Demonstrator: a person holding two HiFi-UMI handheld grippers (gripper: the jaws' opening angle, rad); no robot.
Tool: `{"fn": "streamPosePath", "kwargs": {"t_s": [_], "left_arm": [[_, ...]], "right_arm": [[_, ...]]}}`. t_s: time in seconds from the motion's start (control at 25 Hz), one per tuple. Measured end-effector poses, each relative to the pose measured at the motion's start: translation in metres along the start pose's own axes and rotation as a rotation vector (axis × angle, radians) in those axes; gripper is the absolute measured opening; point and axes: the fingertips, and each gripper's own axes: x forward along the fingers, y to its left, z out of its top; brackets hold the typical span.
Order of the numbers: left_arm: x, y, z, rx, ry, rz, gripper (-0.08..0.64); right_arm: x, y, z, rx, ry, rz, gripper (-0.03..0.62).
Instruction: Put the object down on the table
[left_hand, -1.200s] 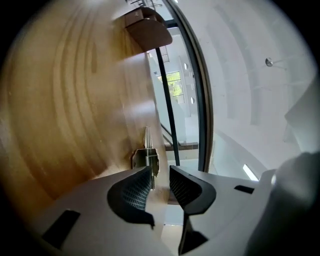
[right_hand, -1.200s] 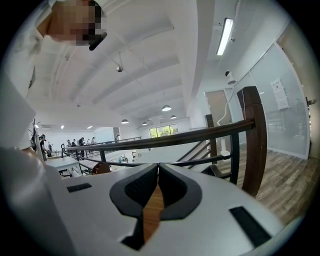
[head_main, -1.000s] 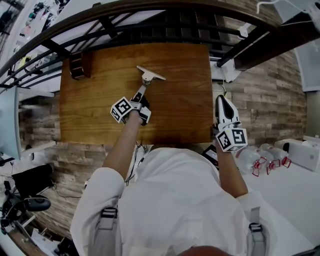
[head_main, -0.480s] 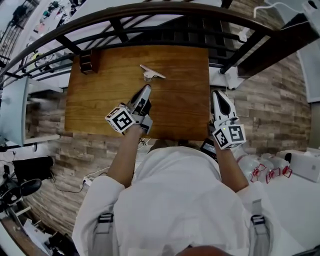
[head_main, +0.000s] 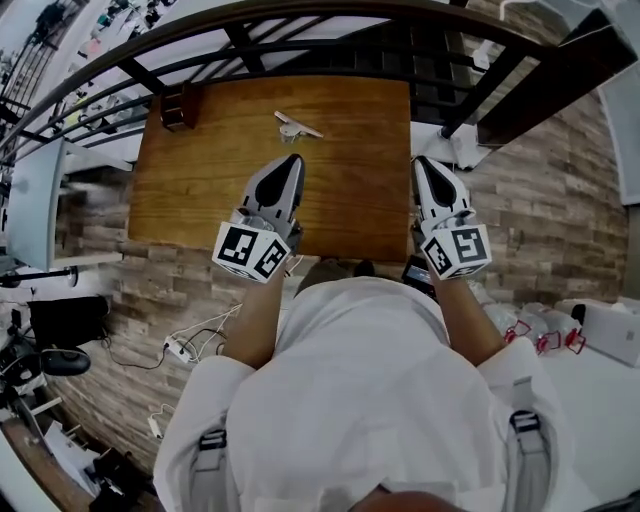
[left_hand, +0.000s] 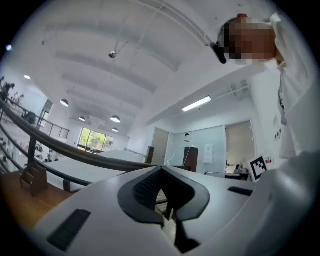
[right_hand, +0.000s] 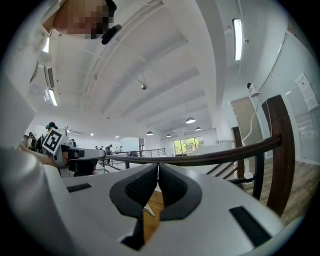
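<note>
A pale scraper-like tool (head_main: 297, 126) with a flat blade lies by itself on the far part of the wooden table (head_main: 200, 180). My left gripper (head_main: 287, 163) is held up over the table's near half, well short of the tool, jaws shut with nothing between them. In the left gripper view (left_hand: 161, 170) its dark pads meet and point up at the ceiling. My right gripper (head_main: 424, 165) hangs at the table's right edge, also shut and empty. In the right gripper view (right_hand: 158, 165) a sliver of the table and the tool (right_hand: 148, 210) shows below the pads.
A small dark wooden box (head_main: 180, 105) stands on the table's far left corner. A curved dark railing (head_main: 330, 20) runs behind the table. Plastic bottles (head_main: 540, 340) lie on a white surface at my right. Cables (head_main: 185, 345) trail on the floor at the left.
The left gripper let go of the tool, shut, and drew back toward me, rising. The tool stays flat on the table. The right gripper lifted a little.
</note>
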Motion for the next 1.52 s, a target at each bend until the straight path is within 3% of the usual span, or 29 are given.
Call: {"fn": "streamPosePath", "kwargs": {"t_s": [0.12, 0.36, 0.64, 1.52], "left_arm": [[-0.003, -0.012, -0.004, 0.083, 0.014, 0.066, 0.014], [-0.014, -0.017, -0.024, 0.177, 0.079, 0.179, 0.014], [-0.022, -0.021, -0.058, 0.21, 0.151, 0.192, 0.014], [-0.008, -0.03, -0.081, 0.123, 0.207, 0.128, 0.014]], "right_arm": [[-0.008, -0.003, -0.006, 0.001, 0.02, 0.016, 0.025], [-0.024, -0.015, -0.019, -0.023, 0.069, -0.022, 0.025], [-0.031, -0.025, -0.027, -0.048, 0.103, -0.027, 0.025], [-0.039, -0.035, -0.051, 0.024, 0.149, -0.011, 0.025]]}}
